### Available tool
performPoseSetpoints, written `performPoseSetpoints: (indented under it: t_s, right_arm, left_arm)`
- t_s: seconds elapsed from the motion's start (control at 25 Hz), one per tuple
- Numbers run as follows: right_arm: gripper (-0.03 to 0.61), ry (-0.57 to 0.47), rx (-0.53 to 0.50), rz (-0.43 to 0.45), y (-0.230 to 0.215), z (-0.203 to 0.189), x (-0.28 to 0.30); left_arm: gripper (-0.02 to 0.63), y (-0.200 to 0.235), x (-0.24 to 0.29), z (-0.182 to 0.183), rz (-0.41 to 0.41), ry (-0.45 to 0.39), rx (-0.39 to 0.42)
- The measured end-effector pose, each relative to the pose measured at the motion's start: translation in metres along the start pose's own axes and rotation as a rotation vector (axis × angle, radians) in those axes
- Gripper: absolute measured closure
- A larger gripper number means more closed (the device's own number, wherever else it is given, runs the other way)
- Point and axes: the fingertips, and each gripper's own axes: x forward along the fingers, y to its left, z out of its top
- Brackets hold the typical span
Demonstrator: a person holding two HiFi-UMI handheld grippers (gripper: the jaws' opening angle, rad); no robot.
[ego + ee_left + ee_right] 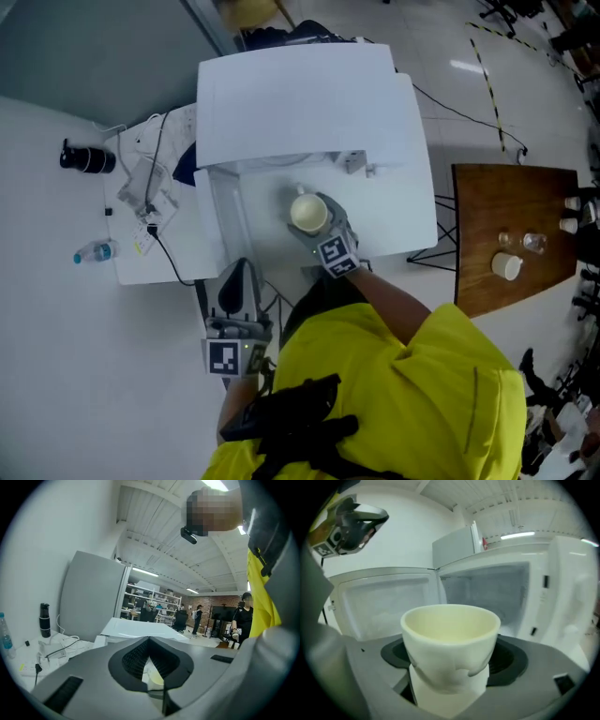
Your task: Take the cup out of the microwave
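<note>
Cup [308,213] upright, clamped in right gripper [319,223], just before open microwave [309,103] | left gripper [239,274] closed on nothing | cup base hidden by jaws; cavity hidden under microwave top in head view | white table [141,258] left, pale floor, wooden table [506,202] right

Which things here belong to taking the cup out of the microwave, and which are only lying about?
For the job:
- cup, held in the right claw
- microwave, standing open

Lying about:
- black bottle
- water bottle
- cables
- wooden table
- left claw, idle
</note>
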Motion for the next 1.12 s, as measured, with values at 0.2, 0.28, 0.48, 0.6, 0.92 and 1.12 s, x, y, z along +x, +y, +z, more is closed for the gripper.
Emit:
performPoseSetpoints:
  t_s: [0.2,0.28,0.48,0.6,0.92,1.12]
  right_arm:
    - [0.119,0.113,0.080,-0.197,-0.075,-0.084,-0.103]
    - [0.119,0.126,0.113,-0.297,-0.121,-0.103,-0.138]
    - [0.120,0.098,0.094,-0.443,-0.249,-0.107,-0.160]
    - [0.119,0.062,0.113,-0.484,-0.319,-0.090,-0.138]
    - [0.120,0.056,0.112,-0.419,-0.370,-0.075,-0.074]
    - [0.118,0.036,0.126,-0.393,-0.371,-0.072,-0.055]
  left_arm:
    - [0.614,-0.051,0.020,-0.007,-0.140,0.005,0.002]
    - [0.614,-0.072,0.027,-0.012,-0.200,0.018,0.010]
    - [0.614,-0.117,0.045,-0.021,-0.307,0.063,0.020]
    - [0.614,-0.134,0.061,-0.026,-0.321,0.077,0.039]
    - [0.614,-0.162,0.095,-0.053,-0.282,0.166,0.037]
    - [0.614,-0.151,0.106,-0.053,-0.246,0.191,0.029]
